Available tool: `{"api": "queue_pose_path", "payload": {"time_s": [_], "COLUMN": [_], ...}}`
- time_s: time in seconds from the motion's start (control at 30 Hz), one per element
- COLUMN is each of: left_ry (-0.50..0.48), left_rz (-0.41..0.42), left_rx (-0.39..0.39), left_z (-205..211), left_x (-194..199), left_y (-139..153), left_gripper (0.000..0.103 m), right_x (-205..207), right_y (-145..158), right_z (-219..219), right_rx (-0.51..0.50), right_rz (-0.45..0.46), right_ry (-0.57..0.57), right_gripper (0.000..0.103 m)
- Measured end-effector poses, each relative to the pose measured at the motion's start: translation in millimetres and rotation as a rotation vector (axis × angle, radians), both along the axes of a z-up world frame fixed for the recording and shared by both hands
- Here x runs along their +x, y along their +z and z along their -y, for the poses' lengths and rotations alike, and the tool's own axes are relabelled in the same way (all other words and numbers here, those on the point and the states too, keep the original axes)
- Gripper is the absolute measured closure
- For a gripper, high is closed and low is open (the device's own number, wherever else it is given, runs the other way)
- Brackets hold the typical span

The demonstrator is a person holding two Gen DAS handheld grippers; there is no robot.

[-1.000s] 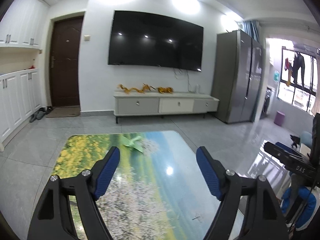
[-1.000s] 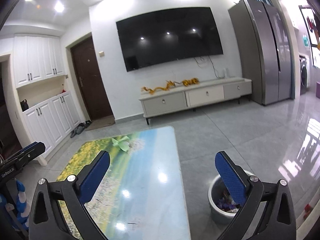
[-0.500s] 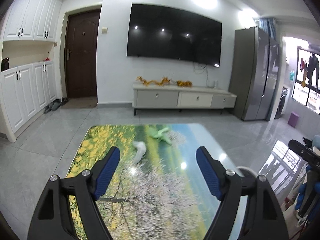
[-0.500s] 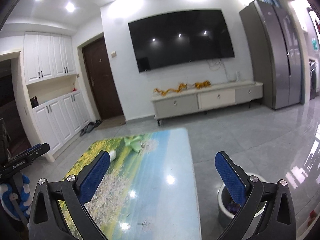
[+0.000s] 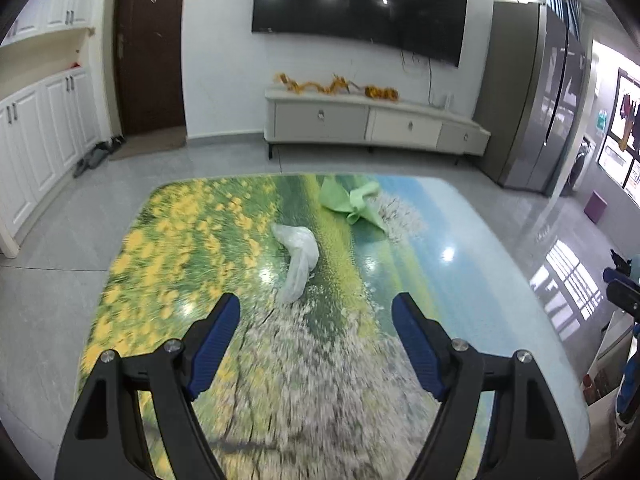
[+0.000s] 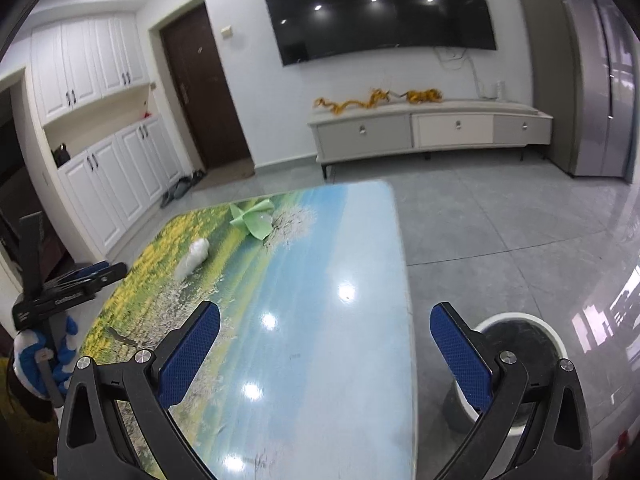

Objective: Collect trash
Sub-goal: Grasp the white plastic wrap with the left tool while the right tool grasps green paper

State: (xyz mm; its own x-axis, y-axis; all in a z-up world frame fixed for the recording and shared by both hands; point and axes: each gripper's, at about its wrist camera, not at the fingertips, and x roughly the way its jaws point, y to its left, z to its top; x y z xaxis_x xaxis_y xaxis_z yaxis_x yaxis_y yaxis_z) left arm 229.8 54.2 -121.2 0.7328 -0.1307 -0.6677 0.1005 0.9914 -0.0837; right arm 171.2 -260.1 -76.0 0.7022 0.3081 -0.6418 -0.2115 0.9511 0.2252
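A crumpled white plastic bag [image 5: 298, 254] lies on the flower-print table [image 5: 192, 240], just beyond my open, empty left gripper [image 5: 316, 320]. A crumpled green paper [image 5: 354, 202] lies farther back near the table's far edge. In the right wrist view the white bag [image 6: 194, 258] and the green paper [image 6: 254, 218] lie far left of my open, empty right gripper [image 6: 324, 332], which hangs over the table's right edge [image 6: 404, 280]. A white trash bin [image 6: 520, 344] stands on the floor right of the table, partly behind the right finger.
A TV cabinet [image 5: 372, 120] with yellow ornaments stands at the far wall under a large TV [image 5: 360, 4]. A grey fridge [image 5: 536, 100] is at the right, white cupboards [image 5: 44, 132] and a brown door [image 5: 150, 48] at the left. The left gripper and gloved hand [image 6: 52, 320] show at the right view's left edge.
Both grippers have tilted down and moved nearer over the table. The white bag has come into clear view ahead of the left gripper. Both stay open.
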Motion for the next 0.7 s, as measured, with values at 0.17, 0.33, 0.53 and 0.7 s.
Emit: {"api": "queue_pose_path", "payload": {"time_s": [0.17,0.33,0.53,0.7], "left_ry": [-0.019,-0.014,0.01,0.028], "left_rz": [-0.046,-0.075,-0.102,-0.12], "left_rx": [0.008,0.012,-0.005,-0.055], "left_z": [2,0,-7,-15], "left_x": [54,96,119,126], "left_y": [-23,-44,-65,-69], "left_gripper": [0.026,0.029,0.041,0.05], "right_x": [49,102,162,200], "right_y": [-9,-18,-28,-36], "right_z": [-34,-75,-130,-169], "right_rx": [-0.05,-0.077,-0.11,-0.13], "right_rz": [-0.029,-0.038,-0.015,0.001], "right_ry": [0.096,0.203,0.353,0.445], "right_gripper": [0.0,0.0,0.0,0.0]}}
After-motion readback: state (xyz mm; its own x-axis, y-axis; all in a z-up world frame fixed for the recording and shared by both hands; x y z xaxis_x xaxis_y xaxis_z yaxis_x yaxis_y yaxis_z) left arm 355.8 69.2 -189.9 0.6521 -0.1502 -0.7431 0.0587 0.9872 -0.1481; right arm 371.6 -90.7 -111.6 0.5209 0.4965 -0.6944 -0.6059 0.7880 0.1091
